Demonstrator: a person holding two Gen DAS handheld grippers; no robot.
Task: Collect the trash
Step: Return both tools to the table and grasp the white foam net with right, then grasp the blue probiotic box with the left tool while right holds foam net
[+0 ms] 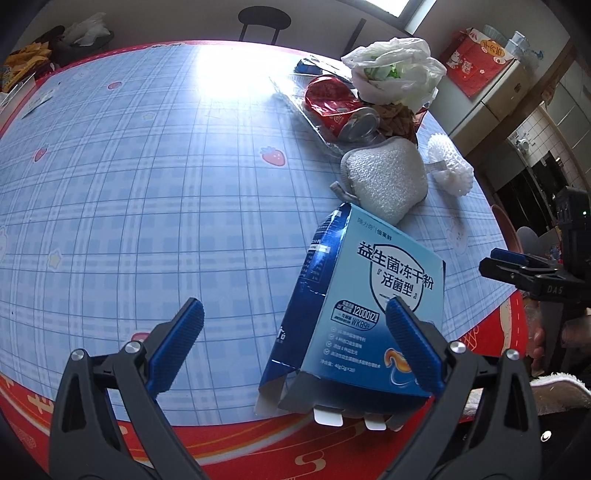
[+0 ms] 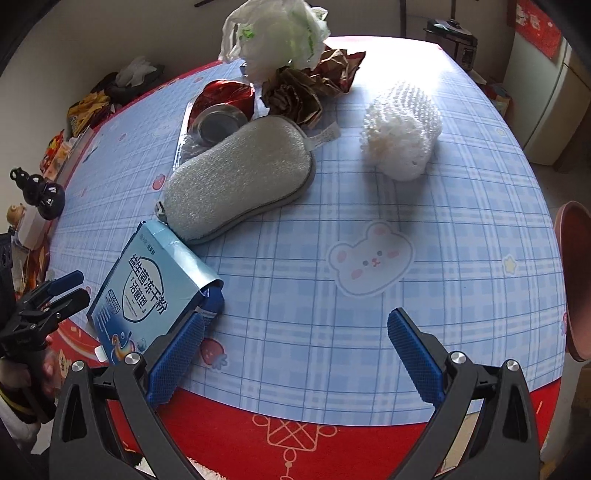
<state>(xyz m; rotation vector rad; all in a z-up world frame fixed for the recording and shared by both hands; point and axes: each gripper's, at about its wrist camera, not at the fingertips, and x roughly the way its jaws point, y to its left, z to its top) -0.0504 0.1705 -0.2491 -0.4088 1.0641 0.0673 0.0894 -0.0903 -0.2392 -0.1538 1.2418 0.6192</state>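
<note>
A light blue carton [image 1: 369, 295] [image 2: 147, 288] with an open flap lies tilted near the table's front edge. My left gripper [image 1: 295, 315] [image 2: 79, 284] is open; its right finger [image 1: 406, 332] overlaps the carton's face, without gripping it. My right gripper [image 2: 295, 325] [image 1: 493, 260] is open and empty over bare cloth, to the right of the carton. Behind the carton lie a grey sponge [image 1: 388, 177] [image 2: 240, 177], a white foam net [image 1: 450, 166] [image 2: 402, 136], a crushed red can [image 1: 343, 107] [image 2: 221, 107], crumpled brown paper [image 1: 399, 118] [image 2: 295, 92] and a white plastic bag [image 1: 395, 70] [image 2: 277, 29].
The round table [image 1: 147, 184] [image 2: 461, 240] has a blue plaid cloth with a red border. A black stool [image 1: 264, 18] stands beyond it and a brown chair [image 2: 576, 277] at its right. Dark figurines [image 2: 40, 192] and snack packets [image 2: 88, 107] line the far-left edge.
</note>
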